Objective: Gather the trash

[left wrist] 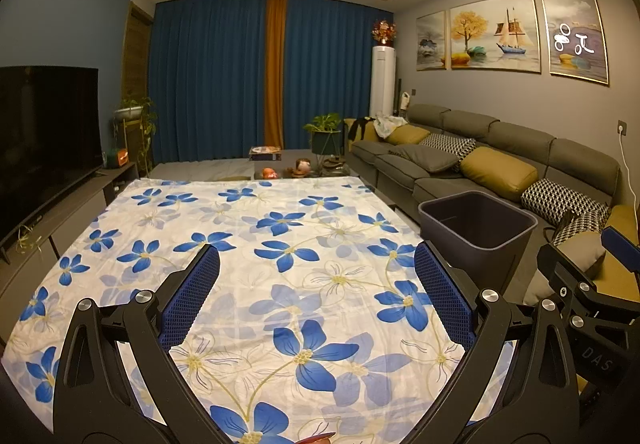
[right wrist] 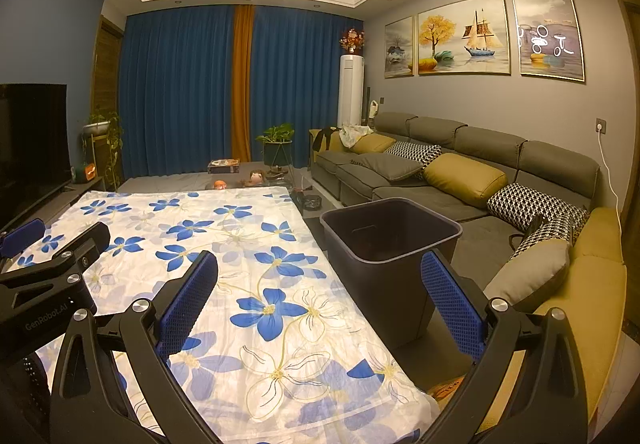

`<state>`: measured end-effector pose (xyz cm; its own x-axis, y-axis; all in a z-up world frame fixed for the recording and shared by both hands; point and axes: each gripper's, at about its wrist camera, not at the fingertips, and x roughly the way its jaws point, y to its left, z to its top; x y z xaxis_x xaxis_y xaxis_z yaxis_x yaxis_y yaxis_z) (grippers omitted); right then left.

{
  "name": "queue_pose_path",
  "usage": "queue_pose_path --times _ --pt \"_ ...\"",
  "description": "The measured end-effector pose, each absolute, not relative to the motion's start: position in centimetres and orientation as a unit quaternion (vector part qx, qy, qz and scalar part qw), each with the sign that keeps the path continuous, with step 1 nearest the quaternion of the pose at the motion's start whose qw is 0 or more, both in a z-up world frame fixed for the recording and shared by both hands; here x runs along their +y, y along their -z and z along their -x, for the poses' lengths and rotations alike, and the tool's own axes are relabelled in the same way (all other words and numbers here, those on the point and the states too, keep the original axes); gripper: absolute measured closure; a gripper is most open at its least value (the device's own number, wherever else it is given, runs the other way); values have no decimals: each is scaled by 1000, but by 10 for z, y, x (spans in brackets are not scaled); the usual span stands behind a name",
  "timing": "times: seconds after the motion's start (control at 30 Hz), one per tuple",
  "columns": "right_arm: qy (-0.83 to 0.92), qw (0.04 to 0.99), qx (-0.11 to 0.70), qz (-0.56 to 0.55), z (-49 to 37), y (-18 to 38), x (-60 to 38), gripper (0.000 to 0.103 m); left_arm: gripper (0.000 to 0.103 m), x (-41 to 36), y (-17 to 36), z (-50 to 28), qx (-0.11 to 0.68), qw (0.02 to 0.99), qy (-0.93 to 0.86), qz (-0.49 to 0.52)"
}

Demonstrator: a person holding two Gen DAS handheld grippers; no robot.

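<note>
Both grippers are hovering over the flowered cloth (left wrist: 280, 244) w/ nothing in them: left gripper (left wrist: 316, 272) is sitting w/ jaws wide apart, right gripper (right wrist: 320, 276) is also spread wide, empty. The bin (right wrist: 390, 232) is standing centre-right of the right view, just beside the cloth's right edge, mouth open and upright; in the left view it's showing at mid-right (left wrist: 478, 222).

Risk as I'm reading it: no trash is showing on the cloth, so a grab here is likely pinching fabric and dragging the whole sheet. The right gripper is also working close to the bin rim; a careless swing could be tipping it toward the sofa (right wrist: 460, 180).

Hard to make out: a red-orange scrap (left wrist: 316, 438) is peeking in at the bottom edge of the left view, cut off, can't tell what it is. Something brownish (right wrist: 444, 390) is lying low right in the right view, partly behind the finger. The bin's inside is too dark to tell if anything's in it
</note>
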<state>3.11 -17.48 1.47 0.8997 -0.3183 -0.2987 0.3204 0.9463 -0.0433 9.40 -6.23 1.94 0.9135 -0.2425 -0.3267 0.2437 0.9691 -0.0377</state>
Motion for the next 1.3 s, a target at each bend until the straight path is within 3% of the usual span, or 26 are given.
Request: queue_pose_path --times 1.3 --pt "164 975 153 -7 -29 -12 -176 5 7 -66 -18 -91 166 978 126 -2"
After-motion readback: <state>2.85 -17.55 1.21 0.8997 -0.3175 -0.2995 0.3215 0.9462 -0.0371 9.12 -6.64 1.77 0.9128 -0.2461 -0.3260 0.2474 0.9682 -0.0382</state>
